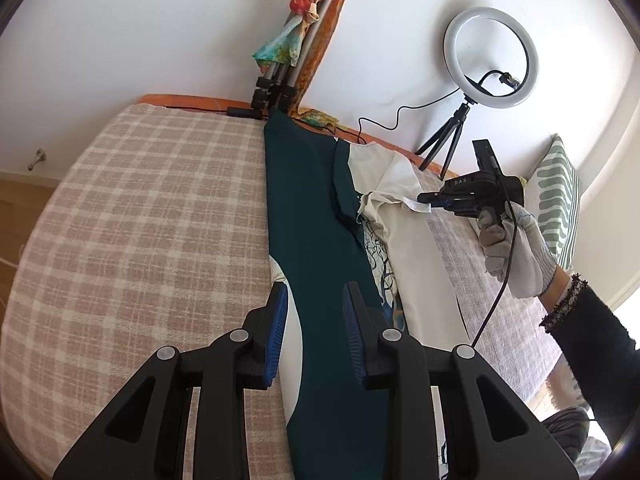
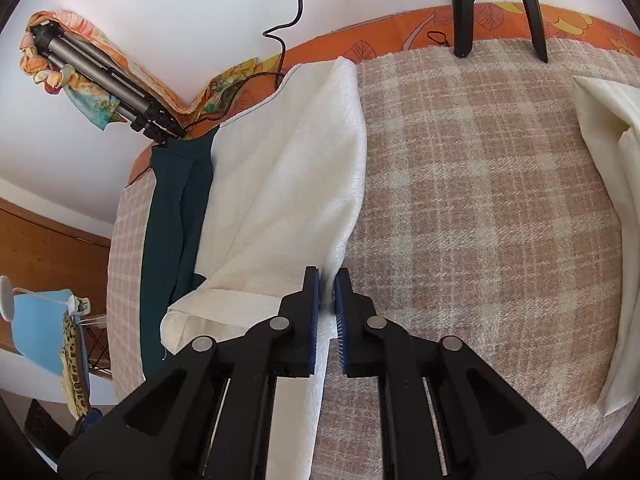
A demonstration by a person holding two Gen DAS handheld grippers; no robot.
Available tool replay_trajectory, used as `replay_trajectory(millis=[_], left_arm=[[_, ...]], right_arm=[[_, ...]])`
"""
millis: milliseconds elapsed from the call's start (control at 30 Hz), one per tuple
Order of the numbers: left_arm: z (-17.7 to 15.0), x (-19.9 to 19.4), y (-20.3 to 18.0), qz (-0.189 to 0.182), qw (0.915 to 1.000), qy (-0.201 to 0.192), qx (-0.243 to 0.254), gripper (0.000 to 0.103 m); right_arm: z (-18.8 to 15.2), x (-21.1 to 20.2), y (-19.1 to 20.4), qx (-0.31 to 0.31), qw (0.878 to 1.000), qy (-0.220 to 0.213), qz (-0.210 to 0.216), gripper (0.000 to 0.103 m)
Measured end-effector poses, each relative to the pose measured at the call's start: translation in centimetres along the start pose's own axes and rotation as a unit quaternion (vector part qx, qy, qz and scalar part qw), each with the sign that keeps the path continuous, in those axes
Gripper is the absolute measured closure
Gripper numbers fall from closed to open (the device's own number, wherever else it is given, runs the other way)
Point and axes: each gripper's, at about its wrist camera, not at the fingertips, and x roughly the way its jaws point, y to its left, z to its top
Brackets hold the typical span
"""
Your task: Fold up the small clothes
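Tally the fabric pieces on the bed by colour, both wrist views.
Dark green: 1, the long green cloth, lying between the open left gripper fingers
Cream/white: 2, the cream garment pinched by the right gripper, and a second cream cloth at the right edge
Black-and-white patterned: 1, the patterned piece, mostly covered
Total: 4

Bed with pink-and-cream plaid cover [image 1: 140,208] | dark green garment [image 1: 316,240] and cream garment [image 2: 288,184] on it | ring-light tripod [image 1: 444,140] at far edge
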Motion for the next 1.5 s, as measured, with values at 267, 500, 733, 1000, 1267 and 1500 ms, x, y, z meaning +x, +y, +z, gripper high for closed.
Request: replay_trajectory(millis=[267, 500, 733, 1000, 1267, 1500], left_arm=[[0.0, 0.8, 0.7, -0.023, 0.9994, 0.016, -0.022, 0.077], [0.6, -0.1, 0.3, -0.038, 0.9989, 0.0, -0.028, 0.077], [0.5, 0.4, 1.1, -0.031, 0.9988, 0.017, -0.034, 0.077], [0.6, -0.2, 2.1, -0.002, 0.9993, 0.013, -0.035, 0.077], [-0.3, -0.1, 1.5, 0.001, 0.9996, 0.025, -0.012, 0.068], [-1.9, 0.0, 1.7, -0.003, 0.9989, 0.044, -0.019, 0.067]], right_arm=[[3.3, -2.9, 5.6, -0.034, 0.999, -0.038, -0.006, 0.096], [7.5, 0.8, 11.1, -0.061, 0.998, -0.032, -0.001, 0.096], [9.3, 6.9, 13.2, -0.061, 0.998, -0.007, -0.001, 0.095], [8.7, 5.0, 12.2, -0.048, 0.998, -0.031, 0.022, 0.067], [3.6, -3.4, 9.9, -0.045, 0.996, -0.074, 0.022, 0.066], [-6.9, -9.8, 5.9, -0.038, 0.996, -0.076, -0.008, 0.066]])
